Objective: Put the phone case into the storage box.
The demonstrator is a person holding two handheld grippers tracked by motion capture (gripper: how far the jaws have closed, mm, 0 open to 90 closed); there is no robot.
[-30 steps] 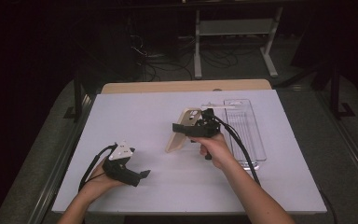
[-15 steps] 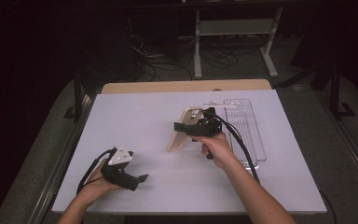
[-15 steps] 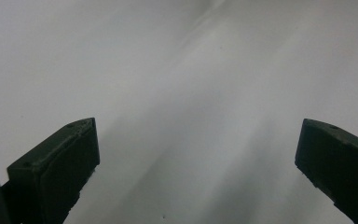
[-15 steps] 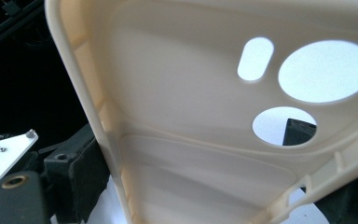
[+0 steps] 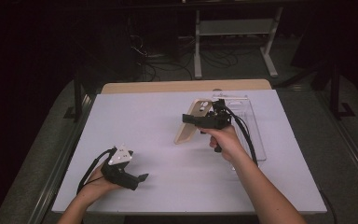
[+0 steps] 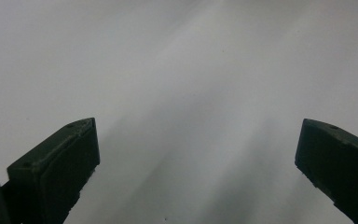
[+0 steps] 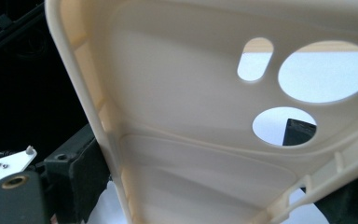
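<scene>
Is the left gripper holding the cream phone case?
No, the left gripper is open over bare table, while the right gripper holds the phone case.

A white table (image 5: 168, 121) is seen; a clear plastic tray (image 5: 254, 126) is set at its right-rear part.
</scene>
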